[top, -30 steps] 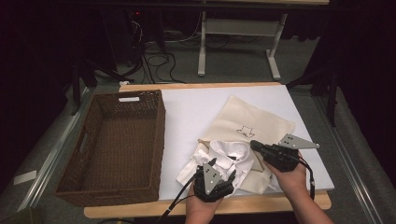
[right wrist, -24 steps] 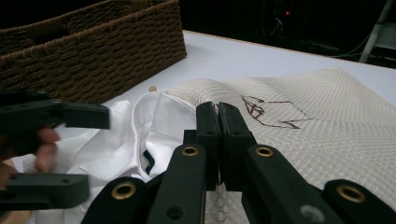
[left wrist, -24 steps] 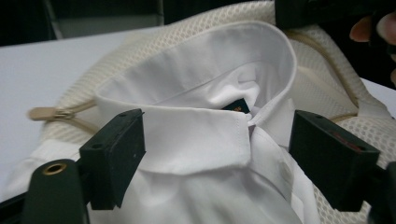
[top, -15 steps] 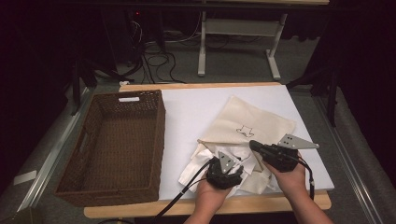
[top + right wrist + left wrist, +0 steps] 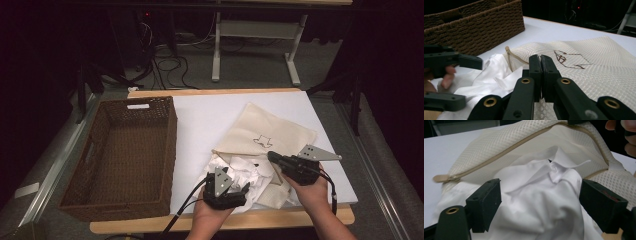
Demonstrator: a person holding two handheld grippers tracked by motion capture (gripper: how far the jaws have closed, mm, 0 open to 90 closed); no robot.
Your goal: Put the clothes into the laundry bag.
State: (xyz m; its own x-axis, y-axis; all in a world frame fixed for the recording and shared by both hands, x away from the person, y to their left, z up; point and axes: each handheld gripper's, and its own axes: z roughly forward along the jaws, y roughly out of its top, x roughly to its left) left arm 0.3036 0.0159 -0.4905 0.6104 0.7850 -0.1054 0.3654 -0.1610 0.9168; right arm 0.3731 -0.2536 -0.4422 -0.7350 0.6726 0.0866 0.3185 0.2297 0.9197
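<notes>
Since the earlier high view, the left gripper (image 5: 226, 189) has pulled back toward the near table edge, and its jaws have just been opening; the white shirt (image 5: 544, 202) lies between them, but the pads stand clear of the cloth, so the tool is released.

Going left to right: the wicker basket (image 5: 125, 150) sits at the table's left, nothing visible inside. Next comes the left gripper, low over the crumpled shirt, which lies near the front edge w/ part of it tucked into the mouth of the mesh laundry bag (image 5: 267, 137). The bag's zipper (image 5: 506, 152) arcs open above the shirt (the pull sits at the far left end in the left gripper view). Rightmost, the right gripper (image 5: 540, 75) is clenched on the bag's upper edge and holds the mouth up.

Step in hand, by the look of it: stuffing the shirt into the bag, approx halfway in. Next move probably calls for the left gripper to re-grip a fold of loose shirt and push it deeper, while the right gripper holds the opening wide.
</notes>
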